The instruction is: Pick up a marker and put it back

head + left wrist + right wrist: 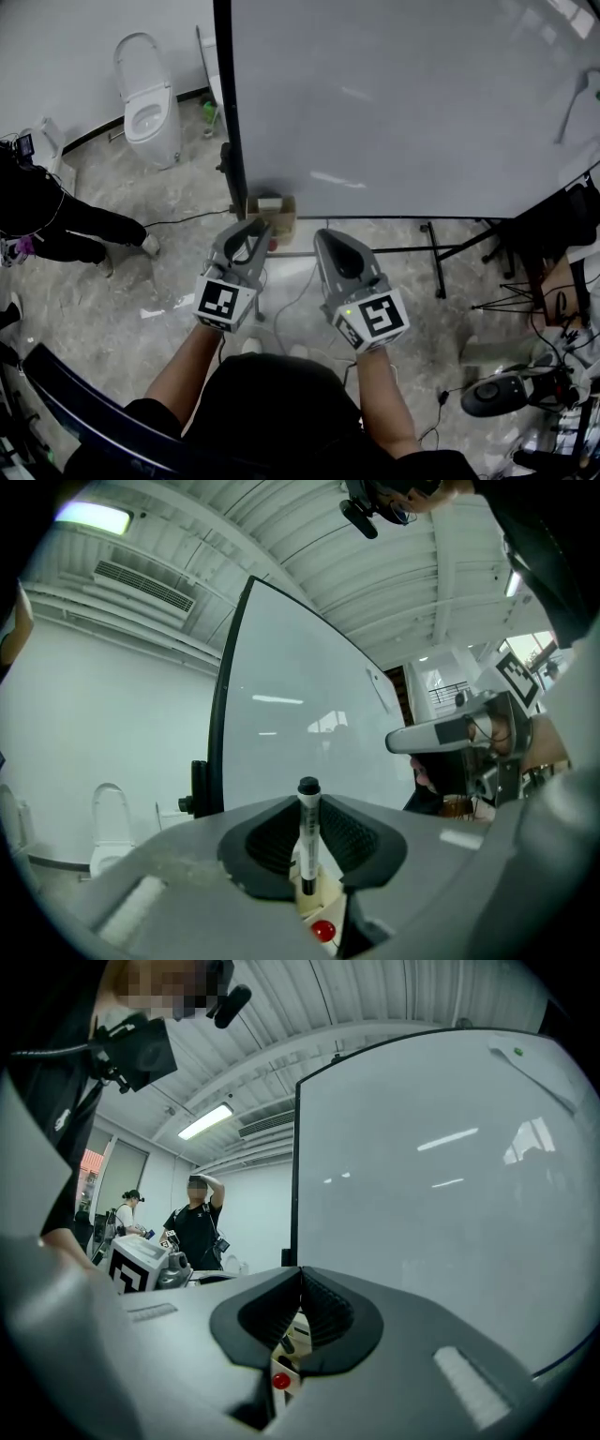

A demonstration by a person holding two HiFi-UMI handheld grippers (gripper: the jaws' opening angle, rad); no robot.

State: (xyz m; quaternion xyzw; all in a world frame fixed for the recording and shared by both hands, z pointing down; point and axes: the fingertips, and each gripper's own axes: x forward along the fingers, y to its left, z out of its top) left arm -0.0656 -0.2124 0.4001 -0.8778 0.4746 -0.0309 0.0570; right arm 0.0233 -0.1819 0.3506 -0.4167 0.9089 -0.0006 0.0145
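Left gripper (250,228) and right gripper (326,236) are pointing side by side toward a whiteboard (403,103) at twelve o'clock; a toilet (150,105) is standing at ten o'clock.

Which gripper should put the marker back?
Left. The left gripper grips the marker upright between its jaws, facing the whiteboard; the right gripper is shut and empty.

Whiteboard (403,103) broad and close ahead, box (272,214) at its foot; open floor (169,281) leftward.
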